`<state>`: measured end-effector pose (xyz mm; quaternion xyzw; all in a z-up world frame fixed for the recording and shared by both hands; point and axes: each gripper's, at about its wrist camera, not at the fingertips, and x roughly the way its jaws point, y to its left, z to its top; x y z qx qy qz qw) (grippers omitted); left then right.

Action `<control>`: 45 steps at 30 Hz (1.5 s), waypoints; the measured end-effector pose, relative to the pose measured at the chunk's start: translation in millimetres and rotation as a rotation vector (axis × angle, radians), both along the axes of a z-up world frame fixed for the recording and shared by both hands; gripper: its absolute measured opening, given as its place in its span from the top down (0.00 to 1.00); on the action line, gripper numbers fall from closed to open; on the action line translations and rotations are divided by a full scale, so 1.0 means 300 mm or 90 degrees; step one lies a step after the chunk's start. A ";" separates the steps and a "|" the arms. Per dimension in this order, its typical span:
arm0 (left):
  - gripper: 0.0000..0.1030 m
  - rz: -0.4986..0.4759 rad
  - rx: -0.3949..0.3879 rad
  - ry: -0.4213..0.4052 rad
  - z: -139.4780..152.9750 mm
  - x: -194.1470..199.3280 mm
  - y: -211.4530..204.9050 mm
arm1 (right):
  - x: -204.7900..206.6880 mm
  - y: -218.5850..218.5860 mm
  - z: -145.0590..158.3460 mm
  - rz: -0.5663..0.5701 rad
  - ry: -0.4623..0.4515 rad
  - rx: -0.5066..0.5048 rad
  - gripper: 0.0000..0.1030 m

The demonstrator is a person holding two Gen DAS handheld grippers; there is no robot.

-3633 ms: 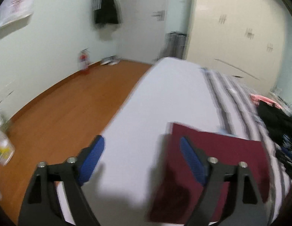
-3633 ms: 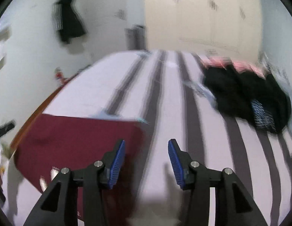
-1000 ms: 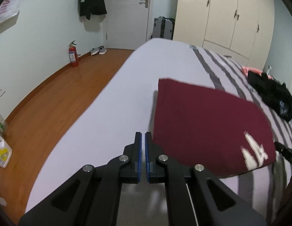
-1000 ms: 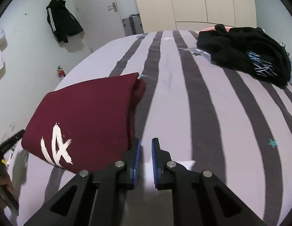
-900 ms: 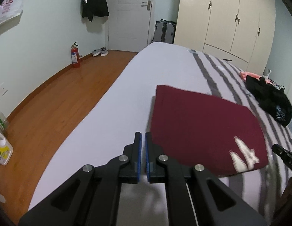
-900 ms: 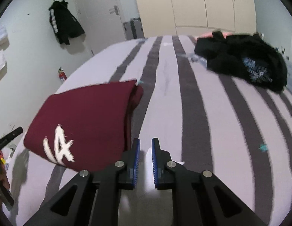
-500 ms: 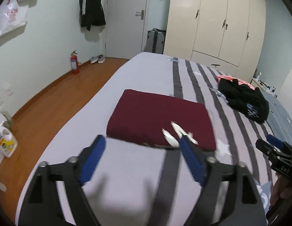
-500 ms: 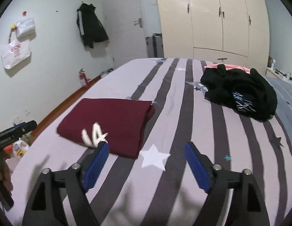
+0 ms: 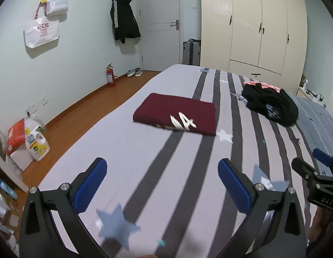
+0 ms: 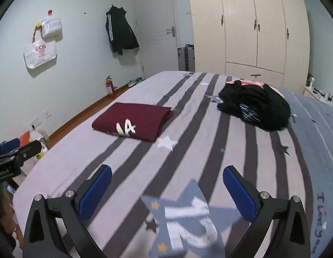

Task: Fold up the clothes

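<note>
A folded maroon garment (image 9: 177, 114) with white lettering lies flat on the striped bed (image 9: 145, 150); it also shows in the right wrist view (image 10: 134, 121). A crumpled black garment (image 9: 272, 107) lies further right on the bed, over something pink, and shows in the right wrist view (image 10: 254, 105). My left gripper (image 9: 162, 182) is open and empty, held above the near part of the bed, well short of the maroon garment. My right gripper (image 10: 166, 189) is open and empty, also back from both garments.
The bed's left edge drops to a wooden floor (image 9: 80, 116) with a detergent bottle (image 9: 37, 144), boxes and a fire extinguisher (image 9: 110, 76). A wardrobe (image 9: 252, 25) and a door (image 9: 160, 21) stand behind. A black jacket (image 9: 123, 19) and a white bag (image 9: 40, 32) hang on the wall.
Both grippers went from shut to open and pulled back and up from the maroon garment, which now lies folded farther away.
</note>
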<state>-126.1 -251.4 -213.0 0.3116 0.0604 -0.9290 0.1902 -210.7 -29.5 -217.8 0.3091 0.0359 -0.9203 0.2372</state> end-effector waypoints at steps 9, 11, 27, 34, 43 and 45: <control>0.01 -0.007 -0.015 0.059 -0.001 0.313 0.128 | 0.304 0.061 0.015 0.044 0.070 -0.037 0.01; 0.01 -0.004 -0.016 0.069 0.059 0.413 0.151 | 0.377 0.093 0.056 0.030 0.067 -0.049 0.01; 0.01 0.027 -0.014 0.105 0.572 0.937 0.434 | 0.875 0.268 0.564 0.078 0.073 -0.055 0.01; 0.01 0.021 -0.014 0.109 0.591 0.954 0.461 | 0.932 0.300 0.631 0.073 0.093 -0.053 0.01; 0.01 0.016 -0.003 0.105 0.581 0.946 0.464 | 0.938 0.311 0.625 0.059 0.094 -0.052 0.01; 0.01 0.014 -0.003 0.106 0.582 0.946 0.464 | 0.938 0.311 0.623 0.057 0.094 -0.051 0.01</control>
